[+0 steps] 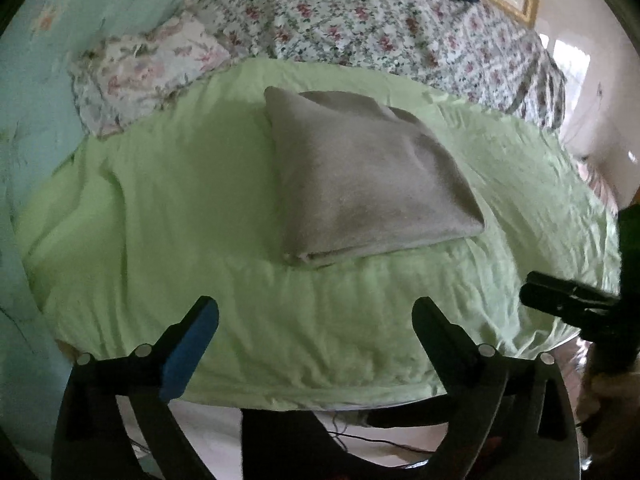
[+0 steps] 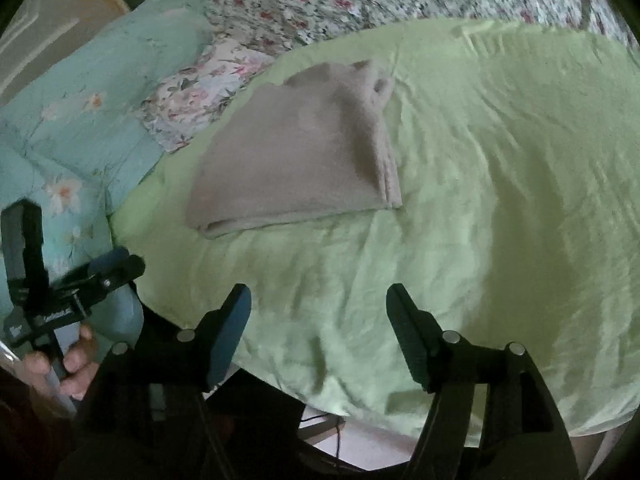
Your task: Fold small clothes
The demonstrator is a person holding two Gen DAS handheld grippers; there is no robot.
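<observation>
Holding both black two-finger tongs, left gripper (image 1: 316, 312) and right gripper (image 2: 319, 300), open and empty, we judge the folded beige cloth garment (image 1: 360, 176) finished; next, fetch another.

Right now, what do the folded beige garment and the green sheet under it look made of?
Folded beige garment: looks like soft knit or fleece, matte and slightly fuzzy, with thick rounded fold edges; the exact fibre can't be told. Green sheet: thin woven fabric, probably cotton or a blend, smooth with a faint sheen and many fine sharp wrinkles.
</observation>
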